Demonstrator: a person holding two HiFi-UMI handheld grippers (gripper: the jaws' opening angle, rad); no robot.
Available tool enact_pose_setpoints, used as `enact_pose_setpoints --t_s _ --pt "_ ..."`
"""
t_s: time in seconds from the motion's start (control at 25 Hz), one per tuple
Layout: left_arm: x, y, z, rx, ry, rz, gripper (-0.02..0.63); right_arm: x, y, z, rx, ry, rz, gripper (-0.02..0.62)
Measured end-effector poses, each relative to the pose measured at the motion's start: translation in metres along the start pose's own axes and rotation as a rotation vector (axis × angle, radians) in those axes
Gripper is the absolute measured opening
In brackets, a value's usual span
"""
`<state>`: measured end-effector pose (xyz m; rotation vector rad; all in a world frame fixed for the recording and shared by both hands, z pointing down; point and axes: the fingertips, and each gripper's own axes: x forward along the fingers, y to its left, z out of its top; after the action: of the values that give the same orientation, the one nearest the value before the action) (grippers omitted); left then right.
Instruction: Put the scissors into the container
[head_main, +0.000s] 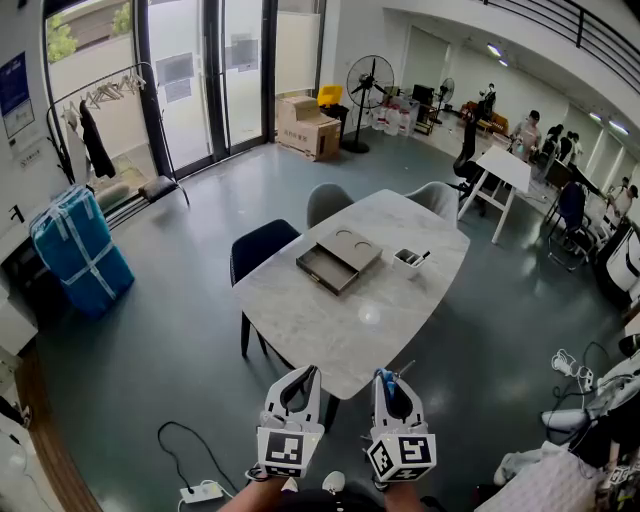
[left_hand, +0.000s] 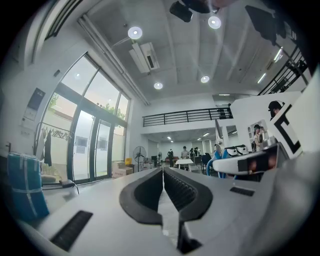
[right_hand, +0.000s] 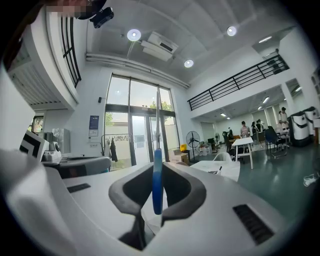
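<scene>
My right gripper (head_main: 388, 378) is shut on the scissors (head_main: 393, 390), low in the head view near the table's near edge. In the right gripper view the blue handle (right_hand: 157, 180) stands upright between the pads, with the thin metal blade rising above it. My left gripper (head_main: 300, 372) hangs beside it, shut with nothing between its pads (left_hand: 163, 170). The small white container (head_main: 410, 261), with pens in it, stands on the far right part of the marble table (head_main: 350, 325), well ahead of both grippers.
A flat grey tray (head_main: 338, 260) lies at the table's middle. Chairs (head_main: 262, 246) stand along the far and left sides. A blue wrapped bundle (head_main: 80, 250) sits at left. A power strip and cable (head_main: 200, 490) lie on the floor. People stand at tables far right.
</scene>
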<state>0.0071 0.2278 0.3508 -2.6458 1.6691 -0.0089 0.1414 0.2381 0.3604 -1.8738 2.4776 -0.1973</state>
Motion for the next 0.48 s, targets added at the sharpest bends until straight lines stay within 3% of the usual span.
enact_pose_setpoints --t_s 0.48 --pt "0.010 -0.009 0.001 0.010 0.011 0.003 0.017 0.000 -0.012 0.005 0.003 -0.024 0.004 0.038"
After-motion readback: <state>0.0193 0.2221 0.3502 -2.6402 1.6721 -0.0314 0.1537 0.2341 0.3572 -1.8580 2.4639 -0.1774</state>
